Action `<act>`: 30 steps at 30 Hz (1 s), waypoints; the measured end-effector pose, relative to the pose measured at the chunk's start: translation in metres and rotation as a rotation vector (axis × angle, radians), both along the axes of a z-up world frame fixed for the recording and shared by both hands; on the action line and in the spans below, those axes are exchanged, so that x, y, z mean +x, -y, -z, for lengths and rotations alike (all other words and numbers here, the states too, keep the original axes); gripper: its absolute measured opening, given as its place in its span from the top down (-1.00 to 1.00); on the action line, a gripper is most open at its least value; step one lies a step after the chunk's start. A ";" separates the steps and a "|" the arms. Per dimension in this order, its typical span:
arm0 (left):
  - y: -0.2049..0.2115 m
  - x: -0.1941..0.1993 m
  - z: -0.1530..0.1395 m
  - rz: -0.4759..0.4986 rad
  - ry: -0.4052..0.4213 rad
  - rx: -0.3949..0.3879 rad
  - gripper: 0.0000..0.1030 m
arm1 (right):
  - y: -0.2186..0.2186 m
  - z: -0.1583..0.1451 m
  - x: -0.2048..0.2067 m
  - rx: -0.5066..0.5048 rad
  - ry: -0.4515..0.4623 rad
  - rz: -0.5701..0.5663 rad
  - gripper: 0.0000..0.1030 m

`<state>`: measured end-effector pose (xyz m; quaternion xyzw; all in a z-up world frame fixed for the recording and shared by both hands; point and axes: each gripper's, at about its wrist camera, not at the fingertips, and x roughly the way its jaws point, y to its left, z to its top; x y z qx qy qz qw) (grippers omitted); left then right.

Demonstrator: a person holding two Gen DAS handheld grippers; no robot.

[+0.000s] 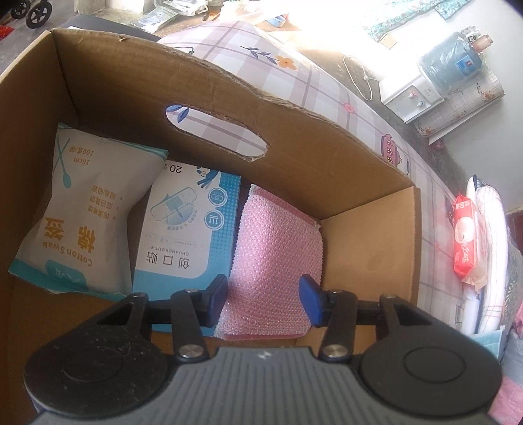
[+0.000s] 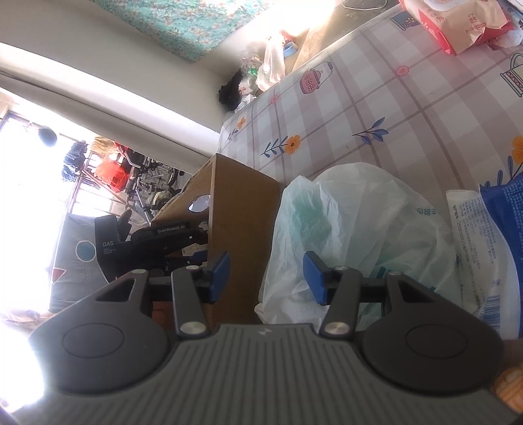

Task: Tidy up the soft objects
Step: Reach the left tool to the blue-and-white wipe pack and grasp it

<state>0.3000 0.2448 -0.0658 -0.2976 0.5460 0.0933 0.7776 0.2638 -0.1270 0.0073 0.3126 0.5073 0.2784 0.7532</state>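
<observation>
In the left wrist view my left gripper (image 1: 263, 300) is open and empty inside a cardboard box (image 1: 209, 98), just above a pink textured sponge cloth (image 1: 278, 261). Beside the cloth lie a blue-and-white bandage box (image 1: 189, 229) and a white cotton swab pack (image 1: 81, 212). In the right wrist view my right gripper (image 2: 266, 278) is open and empty outside the box (image 2: 242, 222), close to a white plastic bag (image 2: 353, 235). A blue-and-white soft pack (image 2: 490, 245) lies right of the bag. The left gripper's body (image 2: 153, 242) shows at the box.
Everything rests on a checked, flowered bed sheet (image 2: 376, 108). A red wet-wipes pack (image 1: 465, 242) lies at the far side of the bed, also in the right wrist view (image 2: 457, 23). A water dispenser (image 1: 434, 85) stands by the wall.
</observation>
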 end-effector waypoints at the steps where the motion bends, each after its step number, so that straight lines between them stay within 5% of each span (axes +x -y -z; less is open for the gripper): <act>1: 0.000 0.001 -0.002 -0.004 0.002 0.011 -0.14 | 0.002 0.001 -0.001 0.002 -0.001 0.001 0.04; 7: 0.010 -0.017 -0.033 -0.003 0.064 0.106 -0.37 | 0.016 0.000 -0.012 0.001 0.008 0.010 0.03; 11: 0.027 -0.041 -0.080 0.016 0.181 0.202 -0.41 | 0.036 -0.009 -0.027 -0.006 0.053 0.027 -0.01; 17: 0.094 -0.073 -0.142 0.195 0.366 0.369 -0.64 | 0.095 -0.026 -0.060 -0.012 0.142 0.124 -0.22; 23: 0.197 -0.079 -0.164 0.447 0.449 0.311 -0.72 | 0.172 -0.040 -0.087 -0.083 0.220 0.269 -0.25; 30: 0.303 -0.053 -0.133 0.597 0.419 0.209 -0.71 | 0.254 -0.052 -0.099 -0.236 0.304 0.391 -0.26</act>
